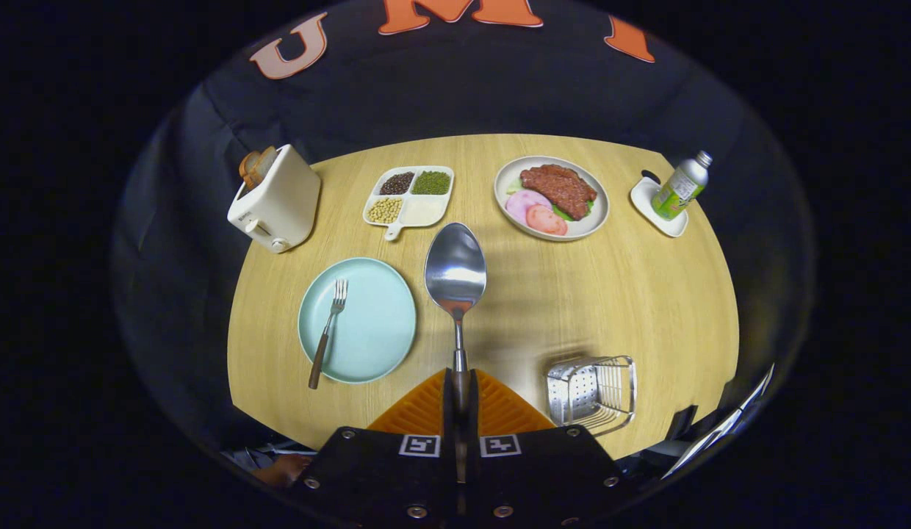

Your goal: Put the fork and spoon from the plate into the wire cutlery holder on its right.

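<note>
My gripper (461, 389) is shut on the spoon's brown handle, its orange fingers (426, 408) pressed together. The spoon (455, 272) sticks straight out ahead of the fingers, held above the wooden table with its steel bowl facing up. A fork (328, 332) with a brown handle lies on the light blue plate (378, 323), to the left of the spoon, its handle end over the plate's near rim. The wire cutlery holder (592, 389) stands on the table just right of the fingers, near the table's front edge.
At the back of the table (610, 294) stand a white toaster (274, 198) with bread, a divided dish of beans (410, 198), a plate of meat and vegetables (551, 197) and a green bottle (682, 185) on a white coaster.
</note>
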`<state>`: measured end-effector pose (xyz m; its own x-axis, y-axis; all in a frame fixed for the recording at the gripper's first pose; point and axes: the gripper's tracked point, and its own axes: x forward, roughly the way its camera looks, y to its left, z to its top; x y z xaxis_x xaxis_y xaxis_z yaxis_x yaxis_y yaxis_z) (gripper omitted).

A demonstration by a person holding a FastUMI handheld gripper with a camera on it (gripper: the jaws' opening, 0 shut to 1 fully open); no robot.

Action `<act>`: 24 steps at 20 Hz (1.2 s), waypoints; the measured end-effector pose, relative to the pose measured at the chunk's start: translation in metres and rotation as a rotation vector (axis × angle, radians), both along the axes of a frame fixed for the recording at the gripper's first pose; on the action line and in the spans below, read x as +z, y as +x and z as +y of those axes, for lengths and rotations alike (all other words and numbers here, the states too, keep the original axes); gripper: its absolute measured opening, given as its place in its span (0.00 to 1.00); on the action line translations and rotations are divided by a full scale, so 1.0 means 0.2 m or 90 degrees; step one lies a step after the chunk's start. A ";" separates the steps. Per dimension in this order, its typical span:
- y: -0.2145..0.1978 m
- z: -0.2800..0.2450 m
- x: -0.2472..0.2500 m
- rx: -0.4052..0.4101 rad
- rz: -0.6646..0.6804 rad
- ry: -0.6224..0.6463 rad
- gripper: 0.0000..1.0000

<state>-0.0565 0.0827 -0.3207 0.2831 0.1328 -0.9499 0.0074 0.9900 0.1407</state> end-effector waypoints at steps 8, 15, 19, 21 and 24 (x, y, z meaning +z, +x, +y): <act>-0.17 -0.42 0.05 -0.020 0.006 -0.028 0.05; -0.38 -0.53 -0.05 0.038 0.081 -0.054 0.05; -0.50 -0.57 -0.12 0.076 0.137 -0.076 0.05; -0.55 -0.59 -0.15 0.093 0.165 -0.084 0.05; -0.57 -0.63 -0.19 0.099 0.189 -0.107 0.05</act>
<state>-0.1702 -0.0434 -0.3588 -0.0186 -0.0122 -0.9998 -0.1282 0.9917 -0.0097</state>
